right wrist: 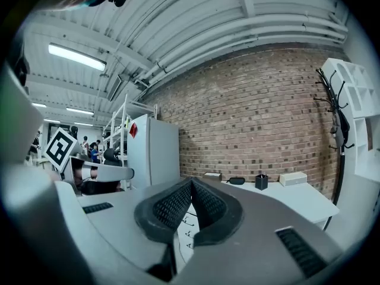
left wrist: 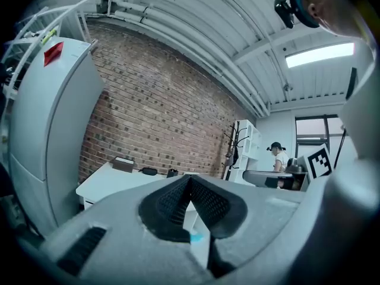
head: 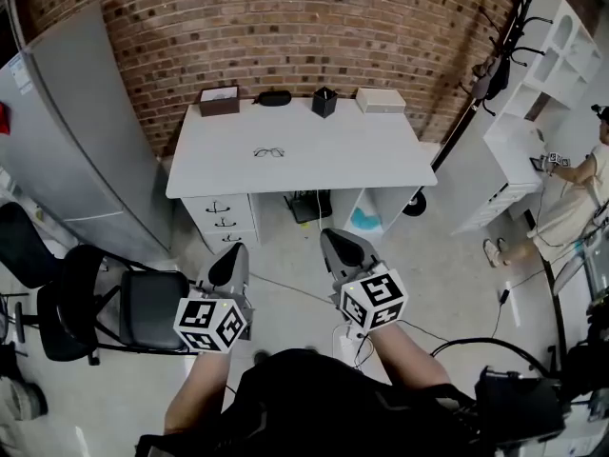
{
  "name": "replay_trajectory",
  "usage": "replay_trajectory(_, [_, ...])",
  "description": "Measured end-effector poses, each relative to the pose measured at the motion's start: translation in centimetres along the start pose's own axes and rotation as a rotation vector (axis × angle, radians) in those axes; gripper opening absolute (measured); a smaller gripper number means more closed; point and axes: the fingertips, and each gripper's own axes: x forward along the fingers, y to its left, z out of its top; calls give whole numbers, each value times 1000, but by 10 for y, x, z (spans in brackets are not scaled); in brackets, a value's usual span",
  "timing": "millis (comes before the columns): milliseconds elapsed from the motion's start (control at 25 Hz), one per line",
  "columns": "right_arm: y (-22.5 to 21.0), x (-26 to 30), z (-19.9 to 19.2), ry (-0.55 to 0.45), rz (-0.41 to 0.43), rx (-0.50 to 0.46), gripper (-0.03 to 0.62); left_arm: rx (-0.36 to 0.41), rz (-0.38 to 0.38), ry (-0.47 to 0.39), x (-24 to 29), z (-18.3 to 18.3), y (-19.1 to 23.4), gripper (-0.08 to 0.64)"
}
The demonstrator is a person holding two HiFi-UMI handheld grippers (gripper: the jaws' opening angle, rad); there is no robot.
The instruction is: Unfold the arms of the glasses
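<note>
Left gripper [head: 232, 255]: jaws pressed together, empty | right gripper [head: 337, 240]: likewise | glasses [head: 269, 152]: thin dark frame, 2 clear lenses, lay on white desk [head: 381, 160], well apart from both.

readable text: none | left cube [head: 211, 324], right cube [head: 373, 300]: only black-white square markers, no letters | red sticker [left wrist: 53, 53] on fridge [left wrist: 59, 129]: print too small to read

White desk [head: 381, 155], red-brown brick wall [head: 285, 27], black chair [head: 143, 307].
</note>
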Motion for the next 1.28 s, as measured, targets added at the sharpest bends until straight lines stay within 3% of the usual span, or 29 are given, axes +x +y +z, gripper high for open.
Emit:
replay_trajectory(920, [46, 17, -4, 35, 31, -27, 8, -8, -74, 0, -25, 0, 23, 6])
replay_trajectory(1280, [63, 24, -7, 55, -5, -37, 8, -21, -122, -2, -33, 0, 35, 6])
